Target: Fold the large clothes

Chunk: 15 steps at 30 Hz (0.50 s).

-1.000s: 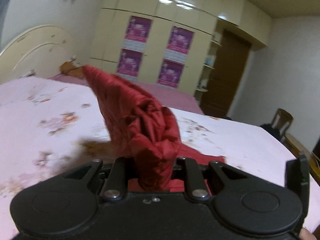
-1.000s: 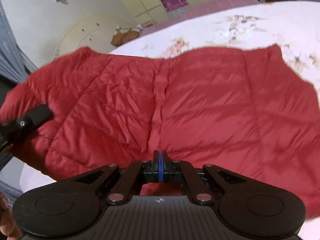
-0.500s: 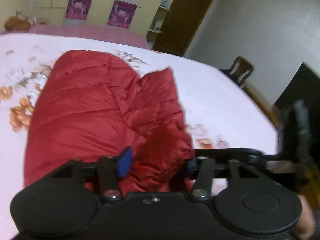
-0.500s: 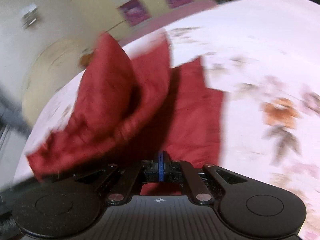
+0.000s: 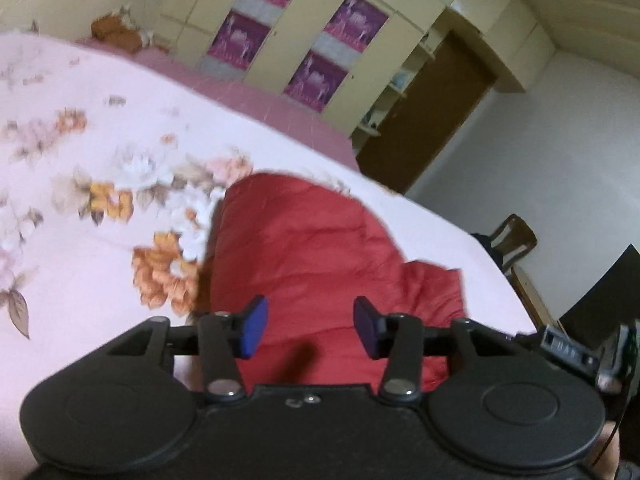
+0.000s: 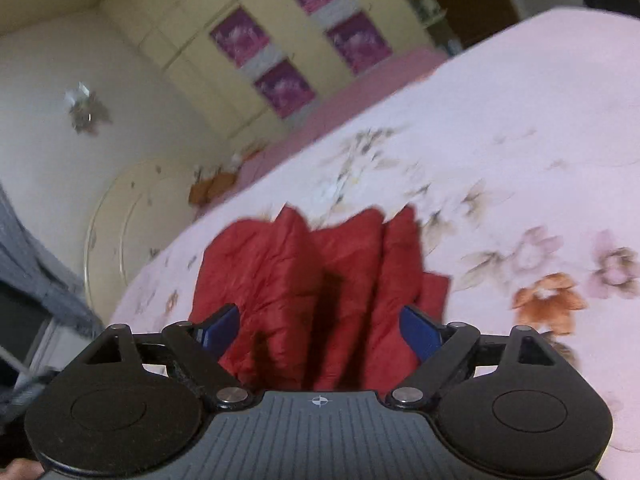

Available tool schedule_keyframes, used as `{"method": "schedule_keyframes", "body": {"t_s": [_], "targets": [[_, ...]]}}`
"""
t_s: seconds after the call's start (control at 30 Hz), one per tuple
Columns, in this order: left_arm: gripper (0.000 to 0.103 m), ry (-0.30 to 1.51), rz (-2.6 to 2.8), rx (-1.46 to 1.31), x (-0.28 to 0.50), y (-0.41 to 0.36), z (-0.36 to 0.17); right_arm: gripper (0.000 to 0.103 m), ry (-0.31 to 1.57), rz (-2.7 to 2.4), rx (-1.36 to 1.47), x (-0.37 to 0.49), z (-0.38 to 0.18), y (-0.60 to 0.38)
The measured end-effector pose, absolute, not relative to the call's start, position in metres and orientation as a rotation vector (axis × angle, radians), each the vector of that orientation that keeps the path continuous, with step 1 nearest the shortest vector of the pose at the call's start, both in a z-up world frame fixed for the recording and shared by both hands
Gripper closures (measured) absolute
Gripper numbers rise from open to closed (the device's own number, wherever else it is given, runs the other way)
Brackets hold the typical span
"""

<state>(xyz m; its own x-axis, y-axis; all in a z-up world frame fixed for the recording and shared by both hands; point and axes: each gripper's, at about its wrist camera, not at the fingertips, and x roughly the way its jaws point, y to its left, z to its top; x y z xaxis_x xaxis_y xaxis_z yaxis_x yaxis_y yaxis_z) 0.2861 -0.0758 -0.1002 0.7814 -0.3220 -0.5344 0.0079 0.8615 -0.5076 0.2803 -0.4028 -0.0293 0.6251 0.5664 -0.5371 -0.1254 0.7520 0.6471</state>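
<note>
Both pairs of jaws are seen parted with nothing pinched between them. On the left gripper (image 5: pixel 306 332) the jaws stand at a moderate gap and have just been closing in; the red padded jacket (image 5: pixel 320 256) is seen through the gap, untouched by the blue pads (image 5: pixel 252 330). On the right gripper (image 6: pixel 318 330) the jaws are spread wide and have just been opening, and the jacket (image 6: pixel 312 280) is seen beyond and between the pads, free of them.

The jacket is laid bunched and folded on the bed (image 5: pixel 80 248), on a pink bedspread printed with orange and white flowers. In the left wrist view it is shown as one rounded quilted mass with a smaller lump on its right side. In the right wrist view it is shown as several upright ridges and folds, with a flat flap lying against the bedspread on the right.

Only in the left wrist view are a brown door (image 5: pixel 432 120) and a wooden chair (image 5: pixel 516 240) shown, beyond the bed on the right. Only in the right wrist view are the cream headboard (image 6: pixel 132 220) and a wall ornament (image 6: pixel 86 110) shown, left of the jacket. A wardrobe (image 5: pixel 280 40) with purple posters is shown behind the bed in both; no writing on the posters can be read.
</note>
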Motion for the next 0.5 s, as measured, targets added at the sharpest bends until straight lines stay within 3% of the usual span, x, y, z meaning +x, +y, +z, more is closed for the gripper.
{"method": "schedule_keyframes", "body": {"t_s": [0.13,0.17,0.23,0.33,0.5], "targets": [[0.067,0.709,-0.228,-0.514,0.293,-0.081,-0.123,0.016,0.918,0.46,0.637,0.302,-0.043,-0.389],[0.067,0.704,-0.241,-0.514,0.292,-0.085,-0.123,0.021,0.936,0.459,0.632,0.309,-0.049,-0.389],[0.069,0.699,-0.269,-0.518,0.293,-0.093,-0.121,0.062,0.967,0.481,0.666,0.314,-0.059,-0.389],[0.071,0.71,-0.304,-0.455,0.297,-0.107,-0.12,0.079,0.917,0.503,0.662,0.299,-0.052,-0.396],[0.071,0.725,-0.339,-0.371,0.305,-0.136,-0.12,0.084,0.808,0.477,0.531,0.266,-0.041,-0.4]]}}
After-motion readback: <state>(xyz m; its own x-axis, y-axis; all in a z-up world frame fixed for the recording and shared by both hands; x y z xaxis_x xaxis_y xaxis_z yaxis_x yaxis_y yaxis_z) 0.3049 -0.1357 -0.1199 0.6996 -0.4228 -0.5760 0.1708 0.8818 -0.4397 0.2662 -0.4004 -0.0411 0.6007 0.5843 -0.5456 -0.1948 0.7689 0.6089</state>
